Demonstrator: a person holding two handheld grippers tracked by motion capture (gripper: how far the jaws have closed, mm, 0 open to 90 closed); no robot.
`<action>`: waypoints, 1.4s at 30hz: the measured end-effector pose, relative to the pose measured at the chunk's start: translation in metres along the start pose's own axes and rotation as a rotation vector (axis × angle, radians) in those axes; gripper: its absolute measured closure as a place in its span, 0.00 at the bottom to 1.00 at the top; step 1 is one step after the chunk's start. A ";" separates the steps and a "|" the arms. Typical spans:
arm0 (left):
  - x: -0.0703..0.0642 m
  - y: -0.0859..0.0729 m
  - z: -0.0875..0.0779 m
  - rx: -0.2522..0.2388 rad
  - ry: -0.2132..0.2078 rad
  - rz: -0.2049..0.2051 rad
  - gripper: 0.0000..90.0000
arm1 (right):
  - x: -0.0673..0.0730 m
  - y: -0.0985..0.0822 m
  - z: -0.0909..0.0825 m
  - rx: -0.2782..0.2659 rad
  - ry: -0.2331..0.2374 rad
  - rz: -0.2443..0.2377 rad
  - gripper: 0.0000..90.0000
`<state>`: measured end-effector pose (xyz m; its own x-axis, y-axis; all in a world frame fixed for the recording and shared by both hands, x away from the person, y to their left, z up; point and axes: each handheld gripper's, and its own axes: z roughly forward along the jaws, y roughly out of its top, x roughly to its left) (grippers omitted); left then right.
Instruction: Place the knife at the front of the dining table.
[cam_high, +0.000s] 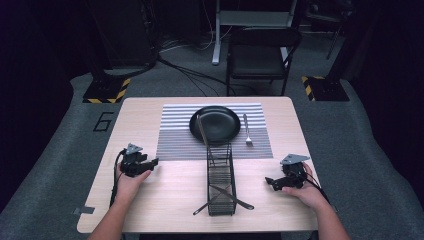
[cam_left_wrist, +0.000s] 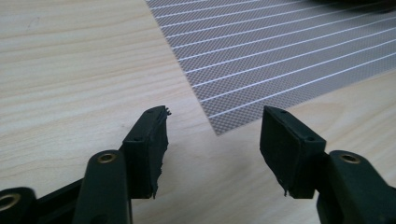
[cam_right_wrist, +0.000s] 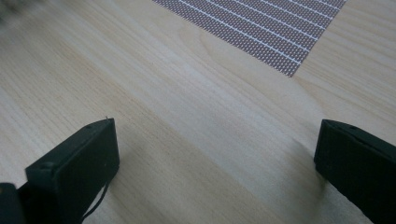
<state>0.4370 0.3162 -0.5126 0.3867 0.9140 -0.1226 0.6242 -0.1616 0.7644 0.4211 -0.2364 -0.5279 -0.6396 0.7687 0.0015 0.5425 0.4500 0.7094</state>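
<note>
Evidently we are setting a place for a meal, and the layout tells why each thing sits where it does. Our striped placemat (cam_high: 215, 132) lies toward the far edge of the tabletop (cam_high: 165, 200), centred between its left and right edges, so the black plate (cam_high: 215, 123) can rest on its far half. A fork (cam_high: 247, 131) lies on the mat just beside the plate's right side, tines toward us, as a finished setting would have it. A knife-like piece (cam_high: 202, 130) leans across the plate's left rim; whether it is laid or merely dropped there we cannot tell. The wire caddy (cam_high: 221, 177) stands at the middle of the tabletop, running from the mat's near edge toward the near edge, within reach of both hands; two more utensils (cam_high: 222, 197) cross at its near end, sticking out through the wire, probably the stock yet to be laid. Our left tool (cam_high: 141, 163) hovers by the left edge, near the mat's near left corner, jaws partly apart with nothing between them, only bare wood and the mat's corner ahead. Our right tool (cam_high: 276, 182) waits by the right edge, jaws spread wide and empty. Both point inward at the caddy, which we judge is the next reach.
</note>
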 end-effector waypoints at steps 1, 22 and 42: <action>-0.002 0.001 -0.002 -0.010 -0.002 0.000 0.50 | 0.000 0.000 0.000 0.000 0.000 0.000 0.00; -0.063 0.042 -0.034 -0.052 -0.111 0.074 0.59 | 0.000 0.000 0.000 0.000 0.000 0.000 0.00; -0.104 0.073 -0.035 -0.056 -0.216 0.120 0.67 | 0.000 0.000 0.000 0.000 0.000 0.000 0.00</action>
<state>0.4185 0.2221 -0.4218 0.5959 0.7876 -0.1569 0.5287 -0.2377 0.8148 0.4212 -0.2364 -0.5279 -0.6397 0.7686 0.0013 0.5423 0.4502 0.7094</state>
